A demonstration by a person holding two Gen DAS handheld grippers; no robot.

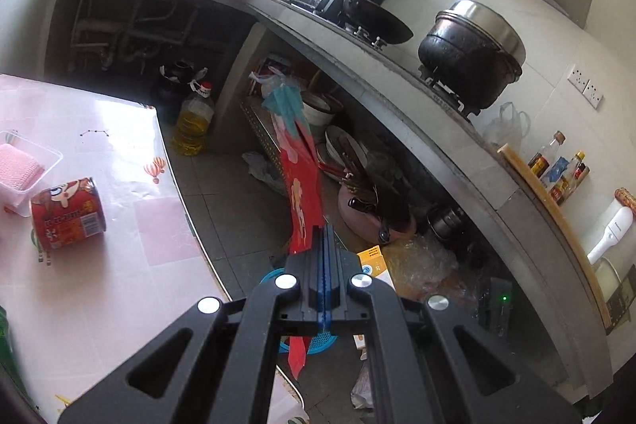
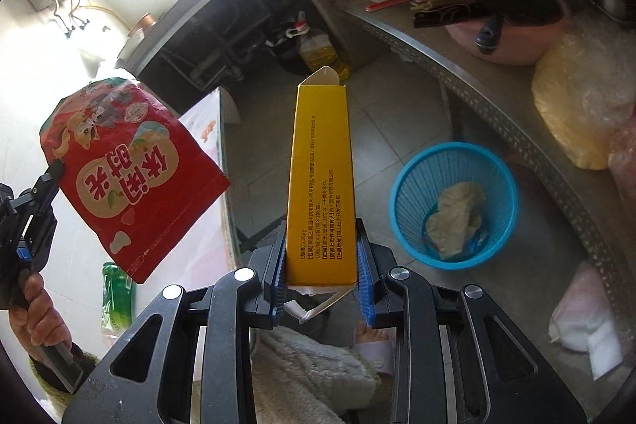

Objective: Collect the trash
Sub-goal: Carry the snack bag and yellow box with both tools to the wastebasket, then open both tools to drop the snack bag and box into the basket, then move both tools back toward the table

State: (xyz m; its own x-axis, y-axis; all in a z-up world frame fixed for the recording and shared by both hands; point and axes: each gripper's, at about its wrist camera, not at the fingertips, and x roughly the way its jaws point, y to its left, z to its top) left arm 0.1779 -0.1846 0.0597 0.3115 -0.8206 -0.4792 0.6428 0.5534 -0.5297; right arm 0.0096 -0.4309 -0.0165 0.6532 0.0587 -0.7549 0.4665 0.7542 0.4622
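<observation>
Room: cluttered kitchen, grey concrete counter (image 1: 357, 66) with a black pot on the stove, tiled floor below, pink-patterned tabletop (image 1: 119, 225) at 9 o'clock in the left wrist view.
Bin: round blue plastic mesh basket (image 2: 405, 201) on the floor at 4 o'clock in the right wrist view, a crumpled pale wad already inside.
Left gripper (image 1: 326, 237): fingers clenched fully on an edge of the flat red printed snack bag (image 2: 135, 173), which hangs in the air well apart from the basket.
Right gripper (image 2: 322, 257): fingers grasping the long yellow cardboard box (image 2: 322, 165) by its lower end, top flap open, box pointing toward 12 o'clock, near the basket but not over it.
Left behind: red printed can (image 1: 67, 213) lying on the tabletop.
Stage: judged as carrying both pieces to the basket.
Risk: the box is longer than the basket looks wide; let go at a slant, it could catch the rim and tip out.
Risk: the light bag may flutter aside and land on the floor if released too high.
</observation>
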